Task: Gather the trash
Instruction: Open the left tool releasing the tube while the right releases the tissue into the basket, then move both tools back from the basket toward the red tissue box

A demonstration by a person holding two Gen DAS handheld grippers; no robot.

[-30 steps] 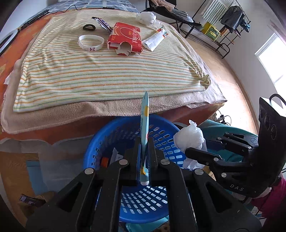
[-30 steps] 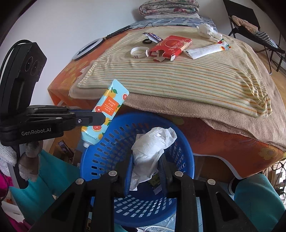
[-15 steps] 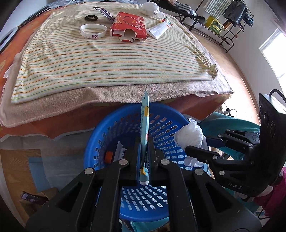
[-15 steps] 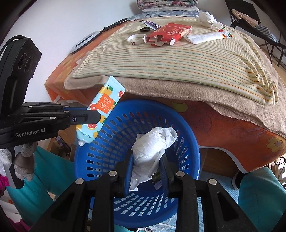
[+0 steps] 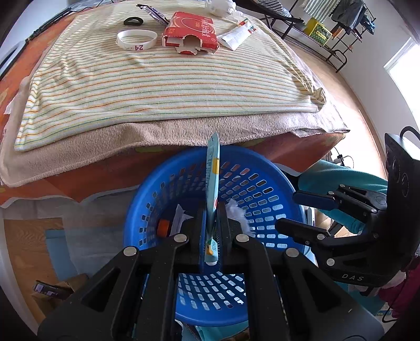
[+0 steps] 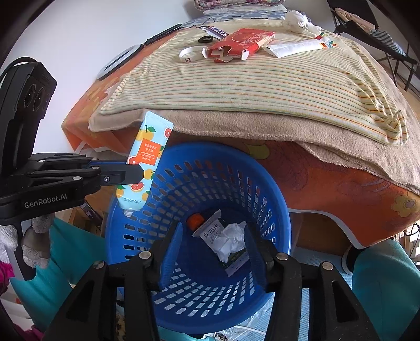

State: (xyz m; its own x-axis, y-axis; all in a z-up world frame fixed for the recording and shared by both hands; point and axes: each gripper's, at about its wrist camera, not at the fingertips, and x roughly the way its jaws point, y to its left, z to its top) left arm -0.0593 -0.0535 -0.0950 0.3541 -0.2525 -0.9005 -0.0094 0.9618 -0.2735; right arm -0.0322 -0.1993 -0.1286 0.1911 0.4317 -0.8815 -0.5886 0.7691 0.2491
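Note:
A blue slotted basket (image 5: 288,183) (image 6: 275,194) stands on the floor against the bed's edge. My left gripper (image 5: 211,217) (image 6: 136,173) is shut on a light-blue tube with an orange-fruit print (image 5: 213,183) (image 6: 149,154). The tube hangs cap down over the basket's left rim. My right gripper (image 6: 214,236) (image 5: 296,212) is open over the basket with nothing between its fingers. A crumpled white tissue (image 6: 231,238) (image 5: 237,212) lies on the basket floor beside a white sachet (image 6: 211,230) and an orange cap (image 6: 195,219).
On the striped blanket (image 5: 157,86) at the far end lie a torn red box (image 5: 191,31), a white wristband (image 5: 136,39), a black hair tie (image 5: 133,21), a white tube (image 5: 236,35), a wrapper (image 5: 153,14) and another crumpled tissue (image 6: 295,19). A person's teal sleeve (image 5: 341,175) is at the right.
My right gripper has opened and the tissue it held has dropped into the basket. Both grippers have come lower over the basket, and the left still holds the tube.

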